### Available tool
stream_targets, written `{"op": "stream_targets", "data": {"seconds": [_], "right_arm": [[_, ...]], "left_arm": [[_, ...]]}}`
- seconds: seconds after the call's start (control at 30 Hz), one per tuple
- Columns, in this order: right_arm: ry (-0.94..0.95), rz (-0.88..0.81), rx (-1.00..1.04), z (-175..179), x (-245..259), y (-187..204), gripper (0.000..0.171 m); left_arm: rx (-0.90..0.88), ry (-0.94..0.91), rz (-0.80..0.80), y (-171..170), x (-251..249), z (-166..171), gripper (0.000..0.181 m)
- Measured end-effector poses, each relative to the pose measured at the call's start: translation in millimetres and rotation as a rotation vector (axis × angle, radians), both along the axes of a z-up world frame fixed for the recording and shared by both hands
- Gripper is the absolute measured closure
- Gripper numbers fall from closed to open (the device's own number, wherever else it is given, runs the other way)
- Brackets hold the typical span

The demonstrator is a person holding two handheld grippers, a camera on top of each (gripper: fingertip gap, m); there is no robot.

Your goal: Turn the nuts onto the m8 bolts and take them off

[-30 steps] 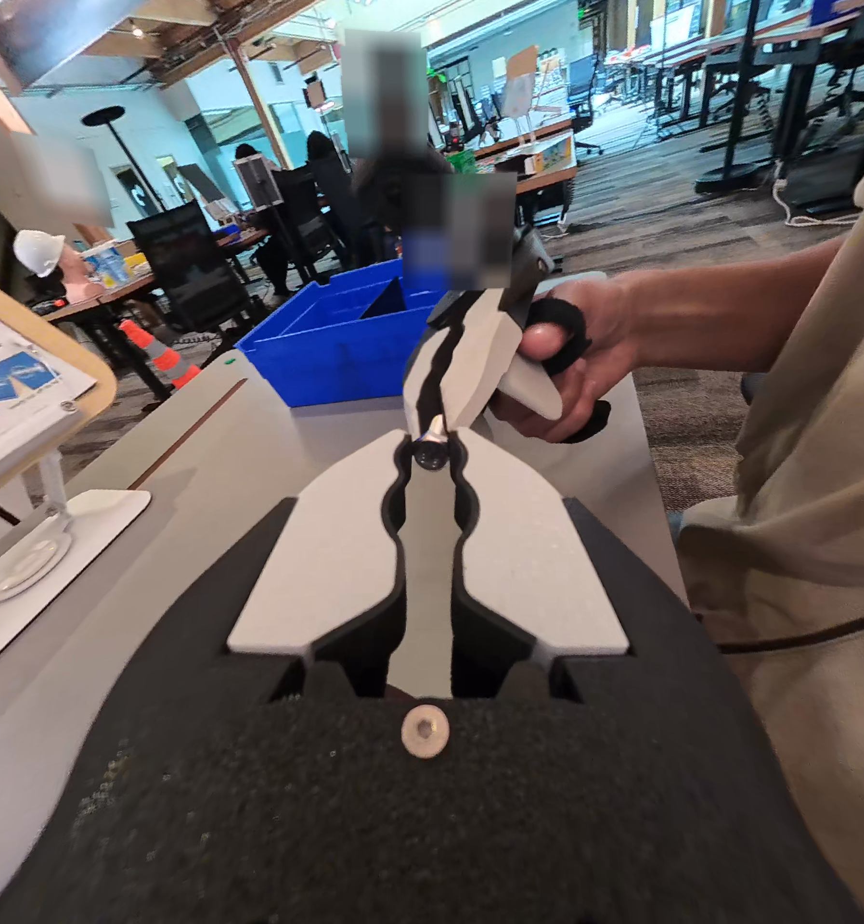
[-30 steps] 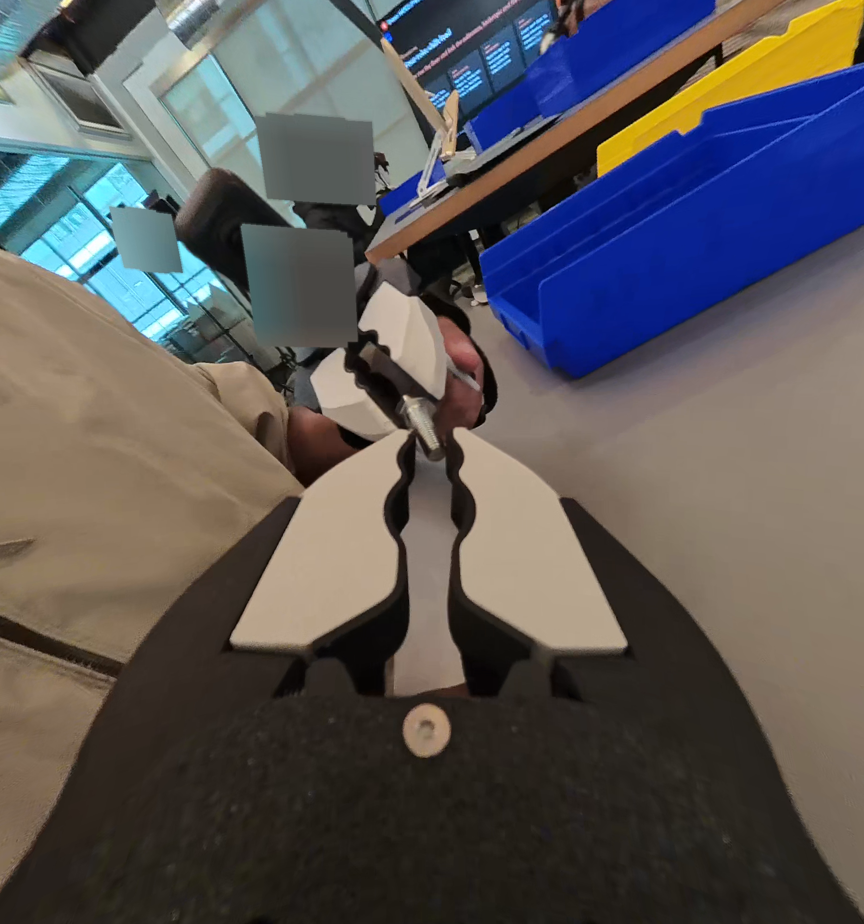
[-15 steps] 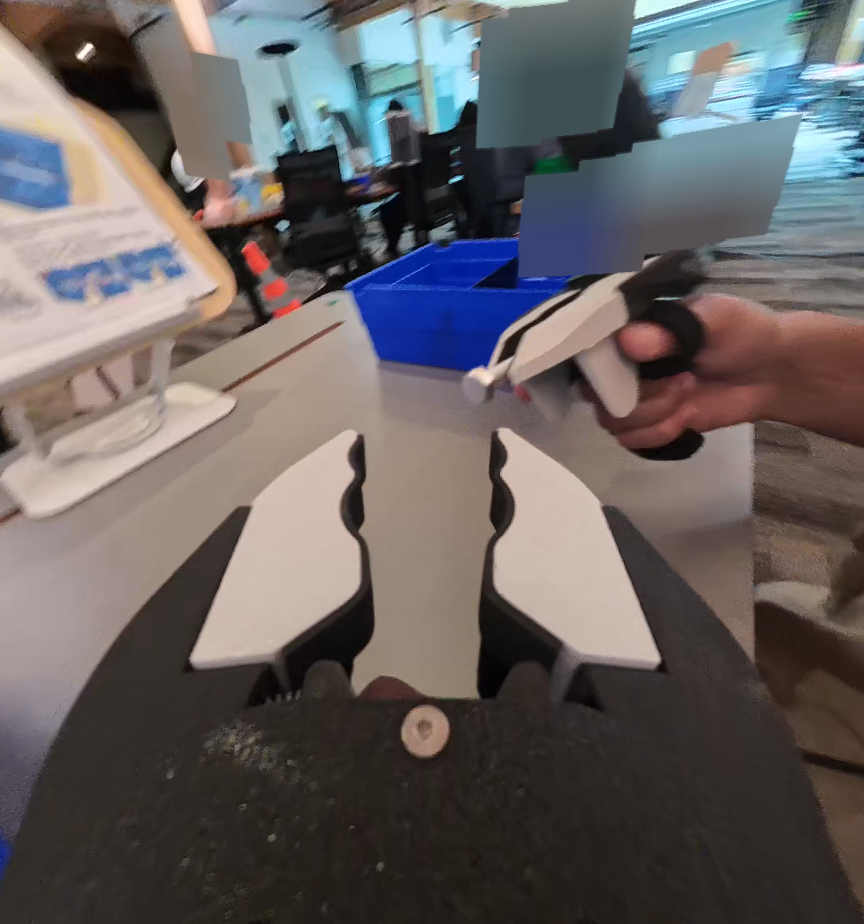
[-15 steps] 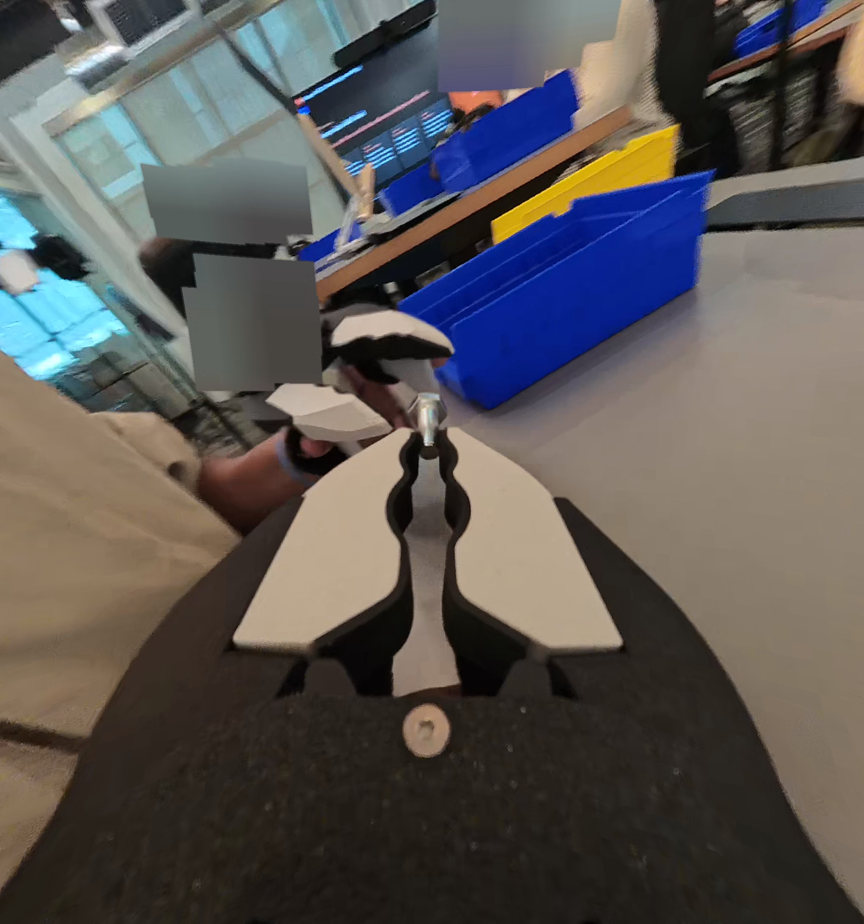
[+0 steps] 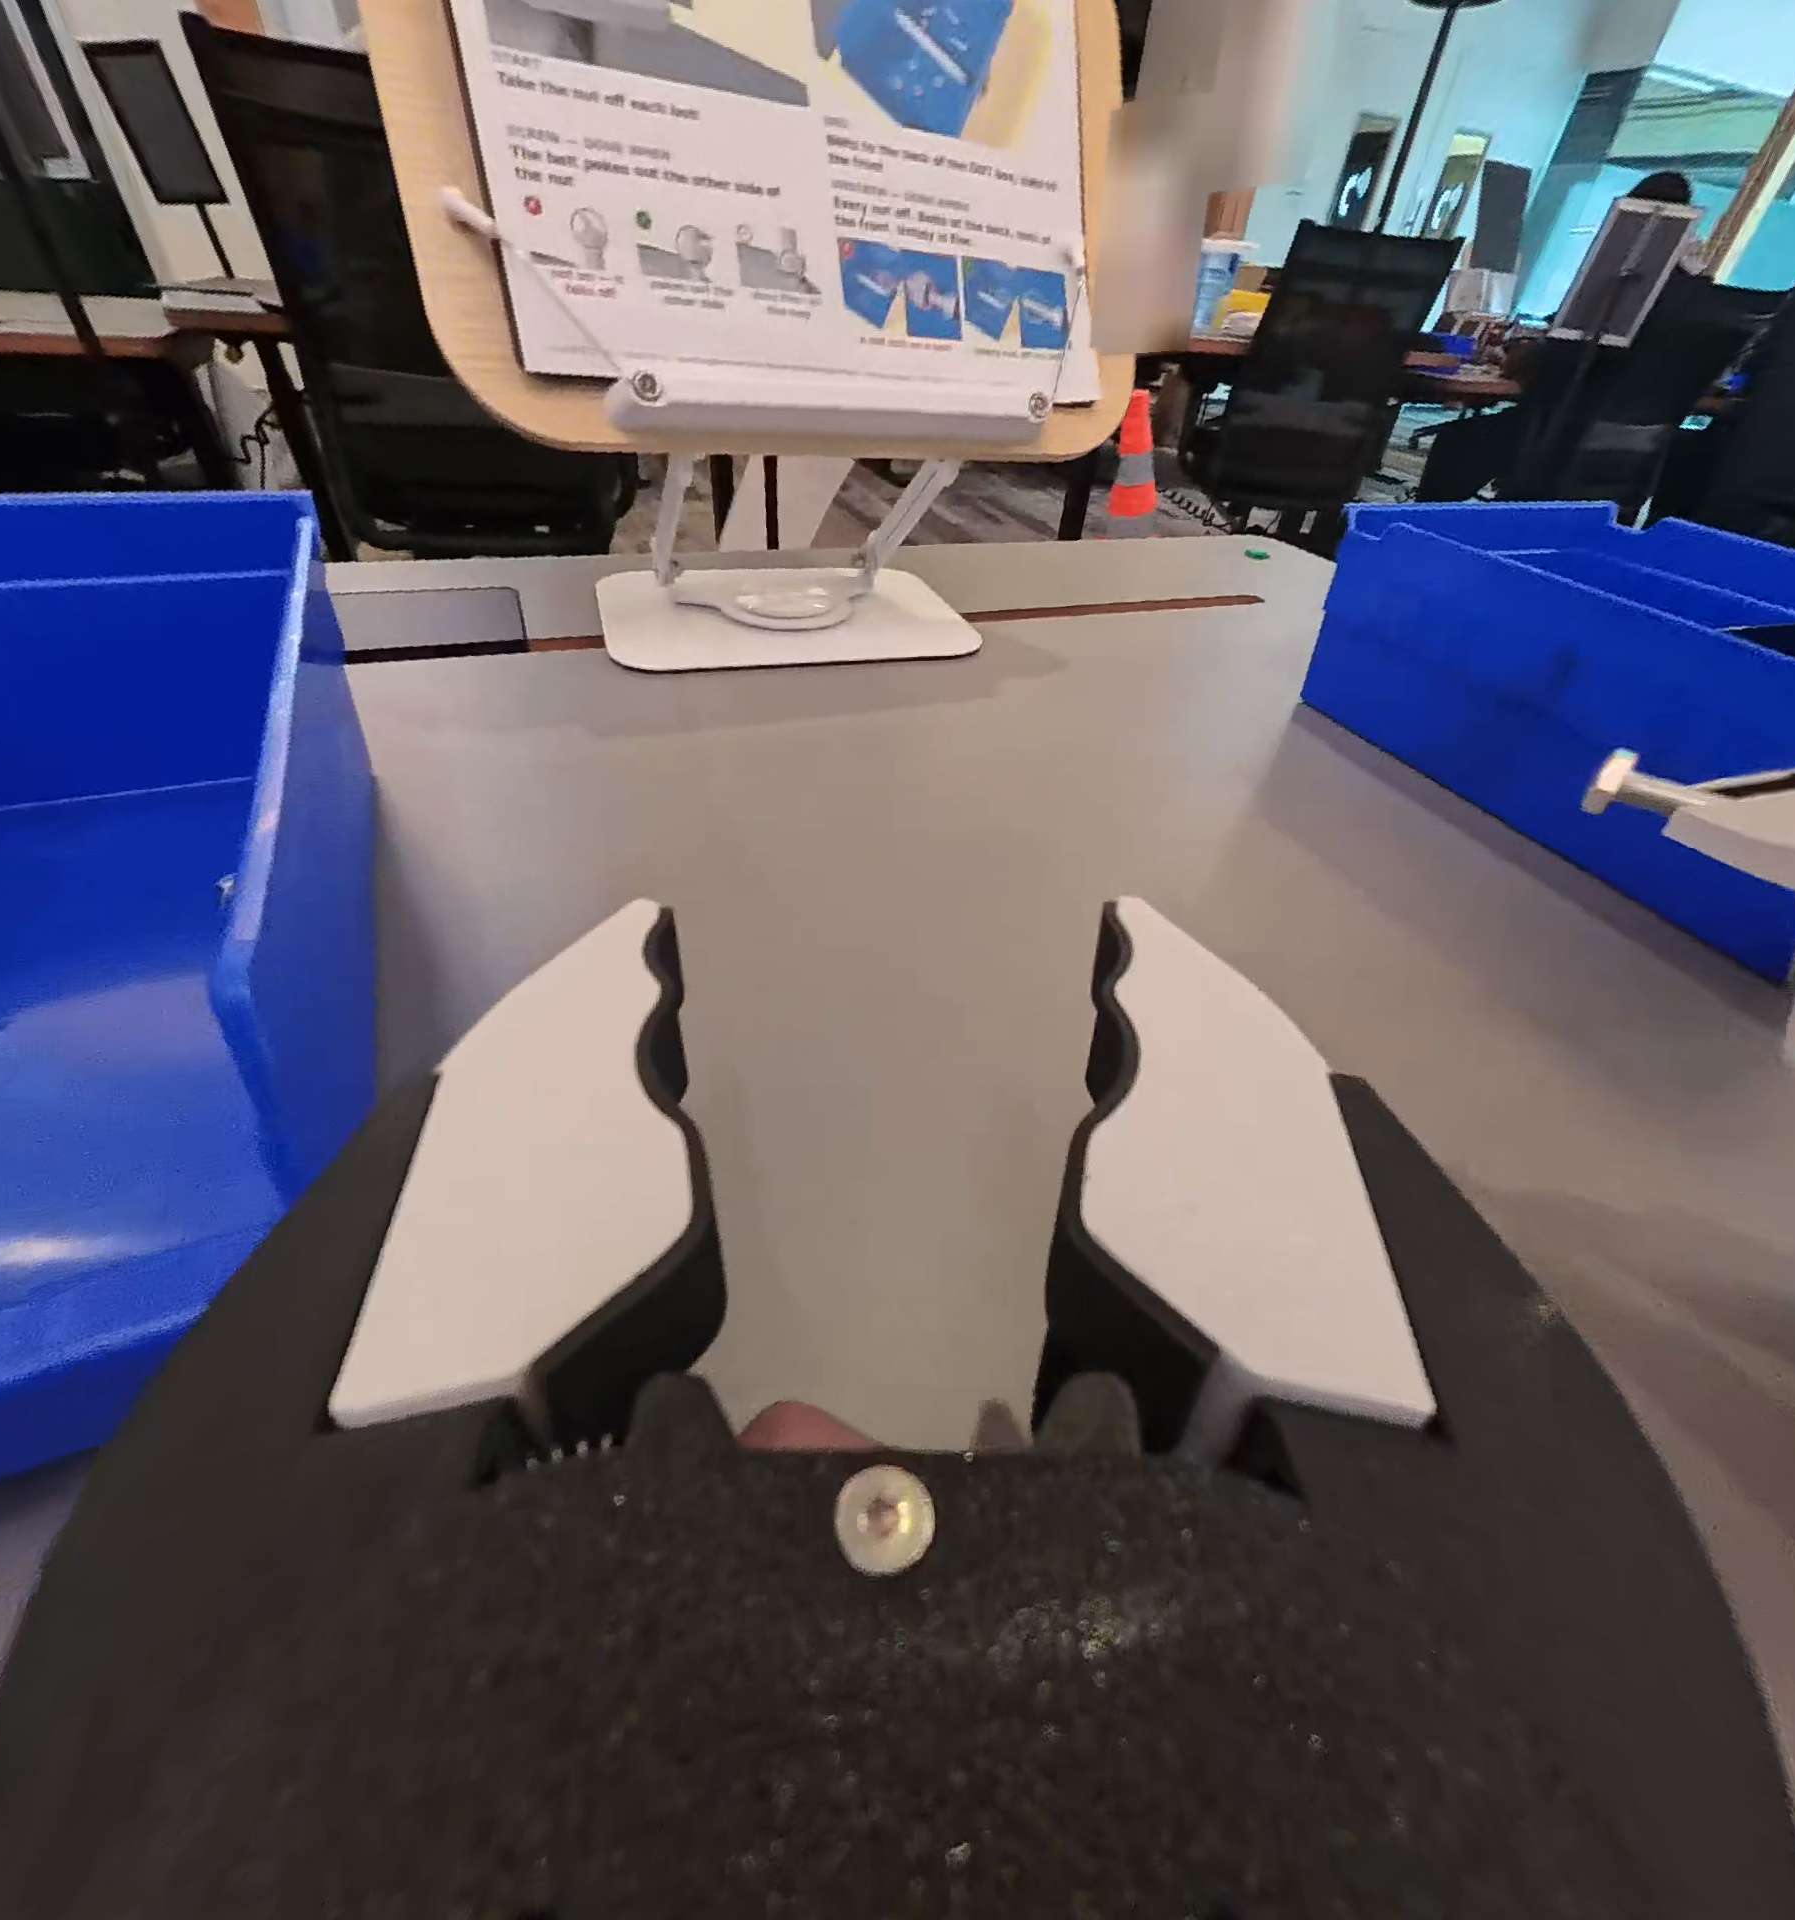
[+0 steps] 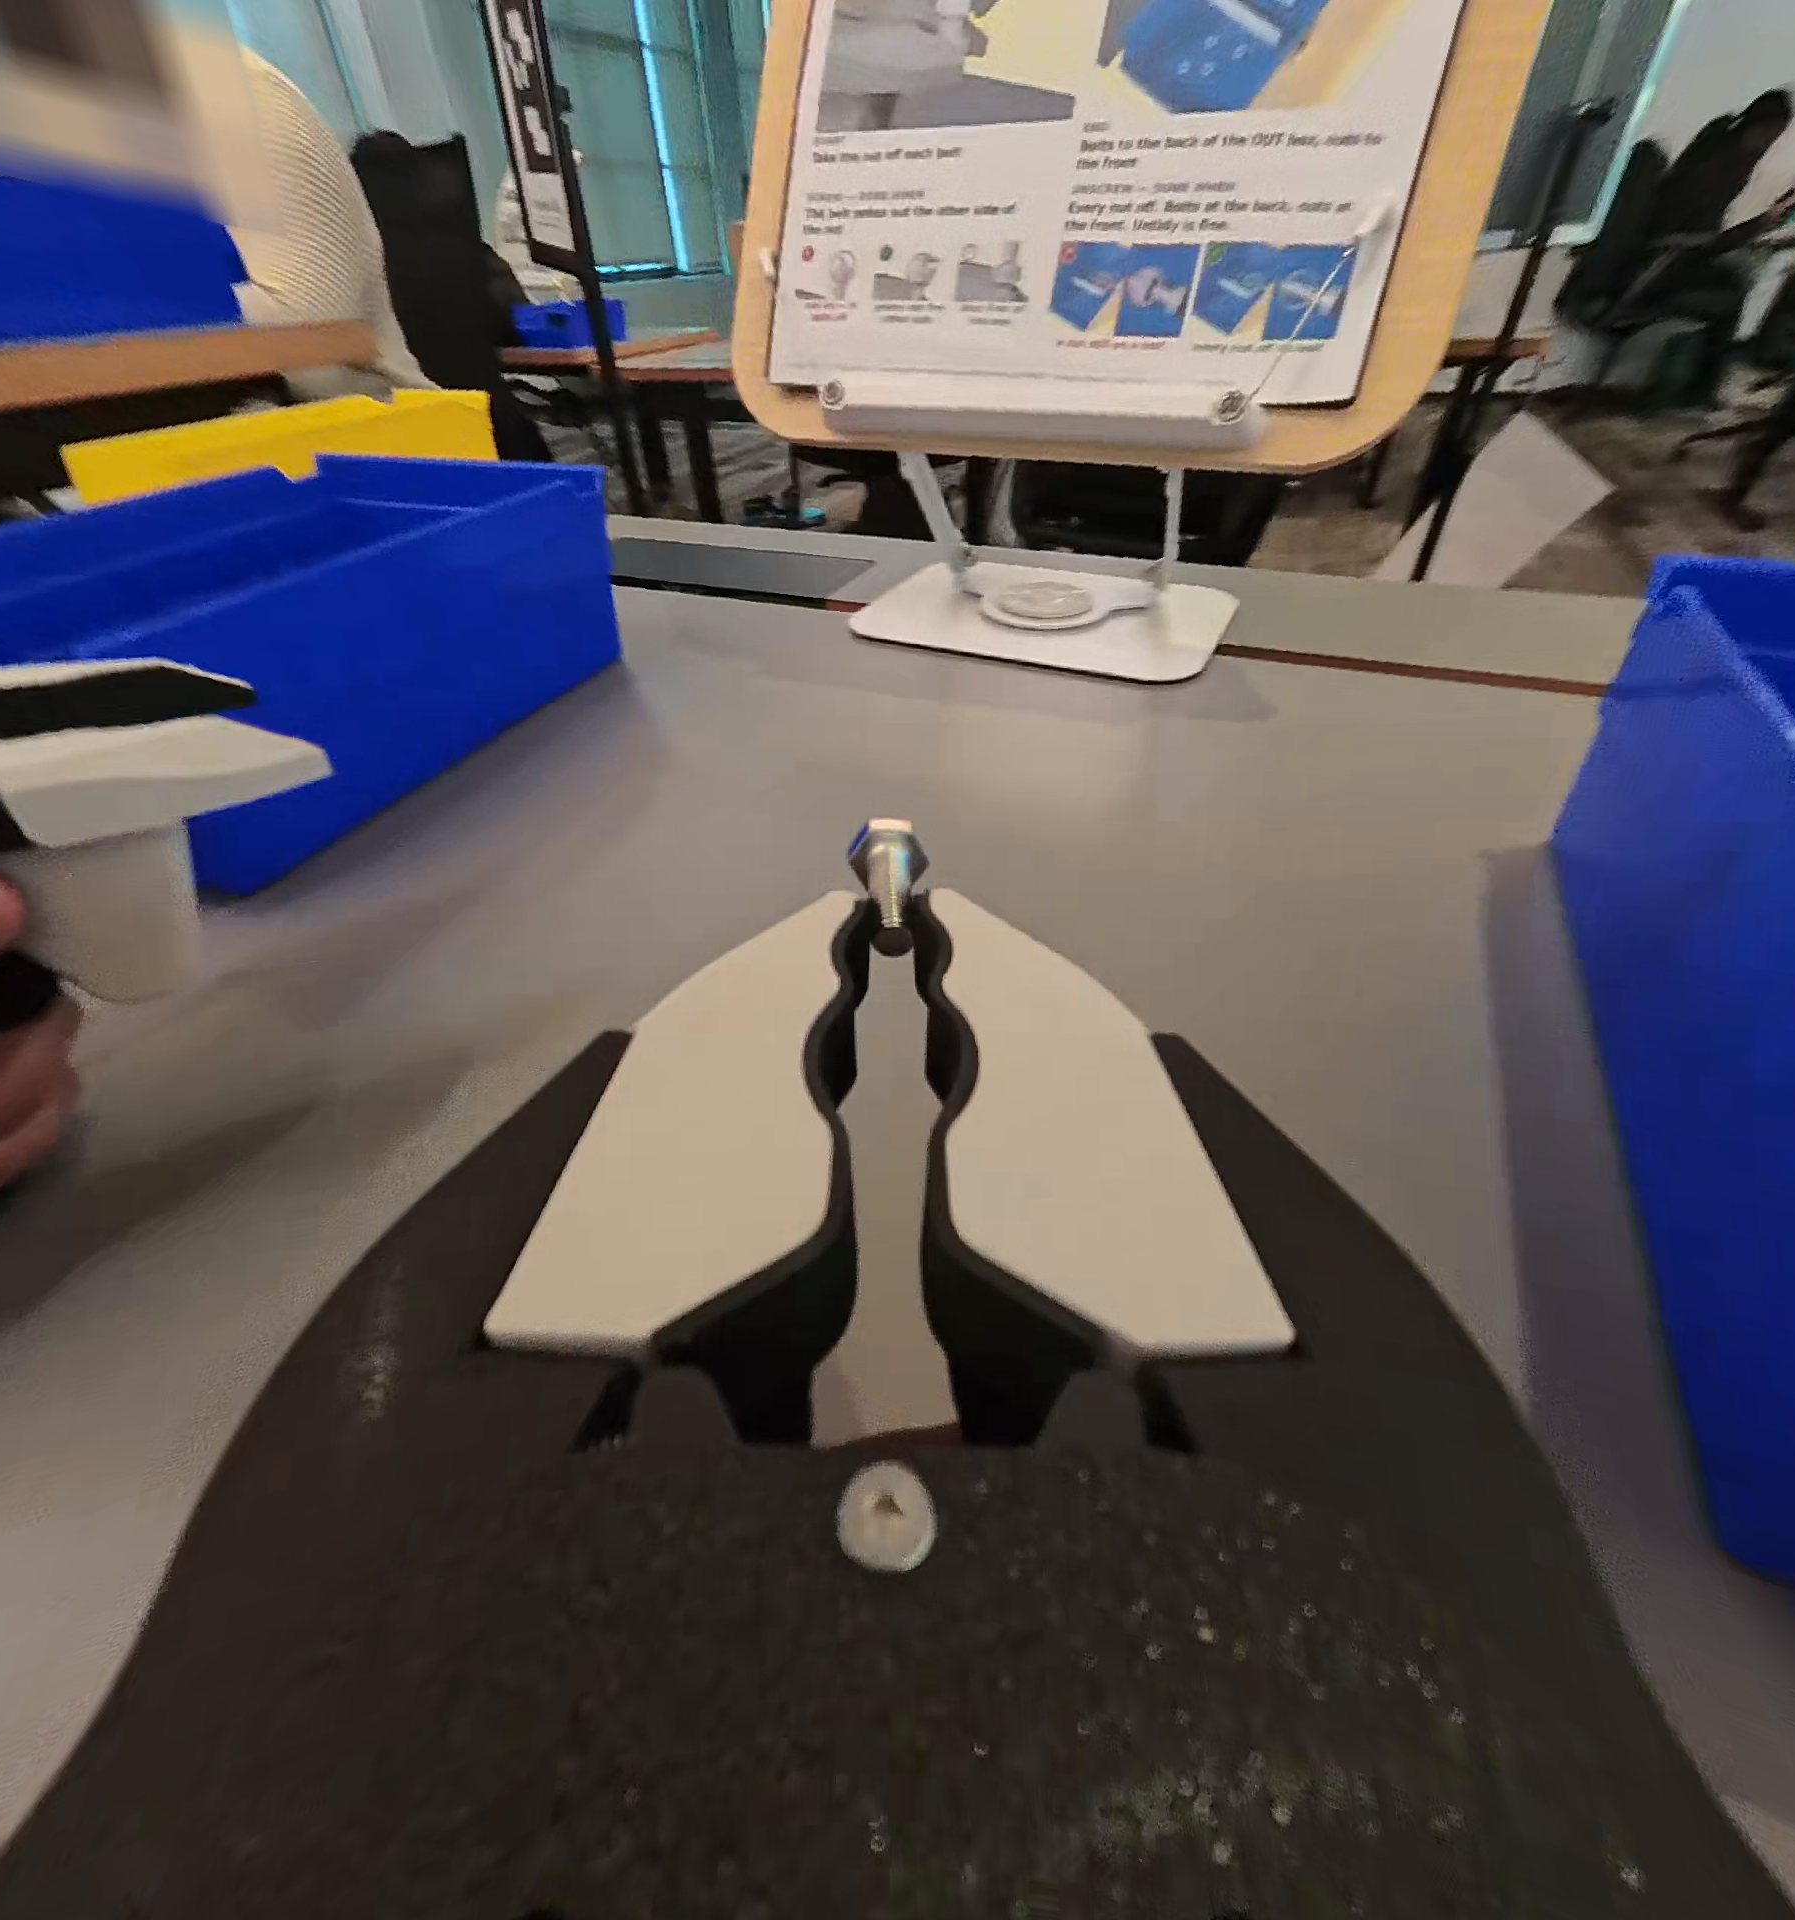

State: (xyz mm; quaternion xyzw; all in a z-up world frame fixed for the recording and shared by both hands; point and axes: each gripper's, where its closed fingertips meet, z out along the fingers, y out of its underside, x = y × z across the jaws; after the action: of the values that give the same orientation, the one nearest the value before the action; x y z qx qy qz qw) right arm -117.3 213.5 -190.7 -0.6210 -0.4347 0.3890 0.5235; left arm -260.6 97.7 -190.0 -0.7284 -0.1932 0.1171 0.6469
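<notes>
My right gripper (image 6: 888, 914) is shut on a silver bolt (image 6: 888, 862). Its pads pinch the threaded shank, and the hex head points away from me, above the grey table (image 6: 1184, 831). No nut shows on the bolt. In the left wrist view the same bolt (image 5: 1612, 795) sticks out of the right gripper's fingers (image 5: 1766, 821) at the right edge. My left gripper (image 5: 882, 920) is wide open and empty over the table (image 5: 872, 779). It also shows at the left edge of the right wrist view (image 6: 145, 727), held by a hand.
Blue bins stand on both sides of the table: on the left (image 5: 93, 935) (image 6: 353, 623) and on the right (image 5: 1558, 707) (image 6: 1724, 987). An instruction board on a white stand (image 5: 789, 613) (image 6: 1049, 613) stands at the back. A yellow bin (image 6: 280, 442) lies beyond the table.
My left gripper was closed at the bolt's end, then opened wide and drew away. The right gripper kept the bolt. Both grippers swung round to face the instruction board.
</notes>
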Motion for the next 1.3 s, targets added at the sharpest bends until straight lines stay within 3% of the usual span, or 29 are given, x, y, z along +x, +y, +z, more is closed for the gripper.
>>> {"op": "stream_targets", "data": {"seconds": [0.2,0.43,0.63,0.73,0.83,0.97,1.07,1.3], "right_arm": [[-0.018,-0.019,0.056,-3,-1,-2,0.164],[-0.013,-0.032,0.057,7,-3,11,0.164],[-0.009,-0.159,0.151,96,24,128,0.163],[-0.135,-0.183,0.099,110,34,206,0.163],[-0.389,-0.159,-0.033,73,36,276,0.163],[-0.729,-0.077,-0.207,-2,40,320,0.163],[-0.941,-0.073,-0.261,-37,52,334,0.163],[-1.296,0.005,-0.337,-71,64,339,0.163]], "left_arm": [[-0.008,-0.075,-0.023,3,-3,-5,0.108],[-0.028,-0.040,-0.036,5,1,-6,0.109],[-0.050,-0.037,-0.053,8,4,-9,0.109],[-0.045,-0.033,-0.060,8,5,-8,0.110],[-0.041,-0.023,-0.066,8,6,-7,0.111],[-0.054,0.000,-0.075,9,9,-7,0.111],[-0.064,0.021,-0.078,10,12,-8,0.112],[-0.085,0.045,-0.082,12,14,-9,0.112]]}}
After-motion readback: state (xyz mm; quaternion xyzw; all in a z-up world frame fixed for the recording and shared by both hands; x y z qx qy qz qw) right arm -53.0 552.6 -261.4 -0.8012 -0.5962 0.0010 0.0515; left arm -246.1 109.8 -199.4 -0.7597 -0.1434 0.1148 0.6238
